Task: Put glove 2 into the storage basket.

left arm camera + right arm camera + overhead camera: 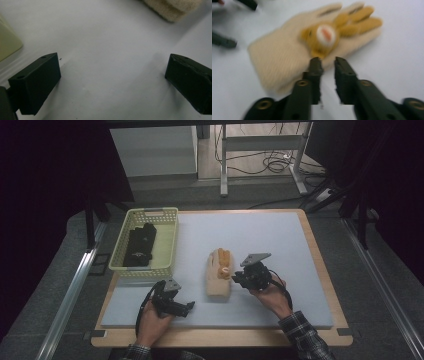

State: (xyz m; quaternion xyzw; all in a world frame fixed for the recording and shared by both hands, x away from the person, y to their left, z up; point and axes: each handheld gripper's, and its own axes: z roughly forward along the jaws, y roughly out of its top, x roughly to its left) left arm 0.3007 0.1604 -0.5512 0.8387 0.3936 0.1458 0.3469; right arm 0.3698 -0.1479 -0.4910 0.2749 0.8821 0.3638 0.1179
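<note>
Right gripper jaws nearly together with a slim gap, nothing pinched, tips just short of the cream glove. Left gripper spread wide over bare mat. Beyond it, basket holds dark gloves; cream one not yet lifted.

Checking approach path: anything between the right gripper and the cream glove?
Nothing visible. The right gripper sits right at the cream glove's edge, jaws narrowly apart, with just bare white mat between them and the glove.
</note>
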